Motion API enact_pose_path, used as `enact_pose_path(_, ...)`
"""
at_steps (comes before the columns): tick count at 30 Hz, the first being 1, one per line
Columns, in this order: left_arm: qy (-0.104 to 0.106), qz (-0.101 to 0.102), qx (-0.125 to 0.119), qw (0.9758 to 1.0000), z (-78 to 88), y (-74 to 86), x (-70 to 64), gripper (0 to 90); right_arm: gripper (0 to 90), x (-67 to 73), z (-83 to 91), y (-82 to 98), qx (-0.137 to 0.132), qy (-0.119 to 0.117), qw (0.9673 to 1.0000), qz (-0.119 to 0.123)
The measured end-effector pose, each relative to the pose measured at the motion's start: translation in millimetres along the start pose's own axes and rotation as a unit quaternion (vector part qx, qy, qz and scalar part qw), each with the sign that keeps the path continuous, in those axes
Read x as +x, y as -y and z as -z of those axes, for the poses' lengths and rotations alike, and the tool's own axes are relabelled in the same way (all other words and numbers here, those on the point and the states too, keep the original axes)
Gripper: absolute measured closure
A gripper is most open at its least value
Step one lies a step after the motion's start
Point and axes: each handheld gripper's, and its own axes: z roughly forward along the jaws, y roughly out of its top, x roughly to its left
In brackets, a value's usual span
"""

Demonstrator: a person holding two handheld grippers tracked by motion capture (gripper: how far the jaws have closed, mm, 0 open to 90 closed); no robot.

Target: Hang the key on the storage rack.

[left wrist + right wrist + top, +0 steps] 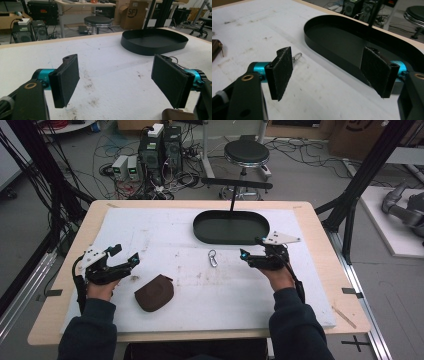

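Here the right gripper (253, 249) is hovering with its jaws standing wide and nothing between them, and the clip (213, 258) is lying on the white mat (165, 235) just to its left, toward the table's middle. In the right gripper view the clip (297, 56) is peeking out past the left pad (283, 72), so it is lying off the gripper's line, not between the jaws. Its long axis is running roughly away from the person, toward the tray (231, 227) just beyond it. The left gripper (125, 255) is also gaping and holding nothing, sitting well apart from the clip and nearer the brown pouch (154, 292). Judging by this, the right hand is much the nearer, needing a short shift leftward to straddle the clip.
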Motion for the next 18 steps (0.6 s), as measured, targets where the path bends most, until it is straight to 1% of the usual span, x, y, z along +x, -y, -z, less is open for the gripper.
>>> enact_pose_path(1,0.002,-0.001,0.001,1.0,-1.0,0.0,-0.8,22.3,29.4,0.8,-3.5,-2.2,-0.001,-0.003,1.0,0.004)
enact_pose_path(2,0.002,-0.001,0.001,1.0,-1.0,0.0,-0.8,22.3,29.4,0.8,-3.5,-2.2,-0.001,-0.003,1.0,0.004)
enact_pose_path(3,0.009,-0.005,0.006,0.9999,-4.0,0.2,-4.1,22.3,30.8,4.2,-13.8,-8.6,0.003,-0.011,0.9999,0.004)
enact_pose_path(4,0.01,-0.01,0.008,0.9999,-4.7,-0.1,-5.0,22.7,31.8,4.9,-18.7,-11.3,0.006,-0.015,0.9999,0.005)
enact_pose_path(5,0.01,-0.01,0.008,0.9999,-4.7,-0.1,-5.0,22.9,31.8,4.9,-18.7,-11.3,0.006,-0.015,0.9999,0.005)
enact_pose_path(6,0.011,-0.014,0.007,0.9998,-5.8,-0.8,-5.7,22.9,36.5,6.7,-28.3,-16.4,0.018,-0.029,0.9994,0.004)
enact_pose_path(8,0.011,-0.012,0.006,0.9998,-6.0,-0.6,-4.8,22.9,38.6,8.1,-35.7,-19.3,0.024,-0.038,0.999,0.001)
enact_pose_path(9,0.011,-0.011,0.006,0.9999,-5.9,-0.4,-4.6,22.9,39.3,8.7,-41.1,-21.7,0.034,-0.041,0.9986,0.0)
enact_pose_path(10,0.012,-0.011,0.005,0.9999,-5.5,-0.6,-4.0,22.9,41.0,8.7,-44.3,-22.9,0.034,-0.043,0.9985,0.002)
enact_pose_path(11,0.011,-0.009,0.003,0.9999,-5.4,-0.7,-3.9,22.9,41.5,9.8,-49.1,-24.9,0.039,-0.048,0.9981,0.001)
enact_pose_path(13,0.009,-0.007,0.001,0.9999,-5.0,-0.8,-2.9,22.8,41.4,11.4,-56.0,-27.7,0.046,-0.049,0.9978,0.006)
enact_pose_path(14,0.009,-0.007,0.001,0.9999,-5.0,-0.8,-2.9,22.8,41.8,13.6,-60.4,-29.3,0.049,-0.052,0.9974,0.003)
enact_pose_path(16,0.009,-0.008,0.002,0.9999,-4.4,-1.0,-2.1,22.9,45.3,15.2,-66.7,-30.4,0.056,-0.063,0.9965,-0.001)
enact_pose_path(17,0.008,-0.007,0.003,0.9999,-4.3,-1.0,-1.9,22.8,46.9,16.7,-71.1,-31.4,0.064,-0.062,0.996,-0.001)
enact_pose_path(18,0.008,-0.007,0.003,0.9999,-4.3,-1.0,-1.9,22.8,46.9,16.7,-71.1,-31.4,0.064,-0.062,0.996,-0.001)
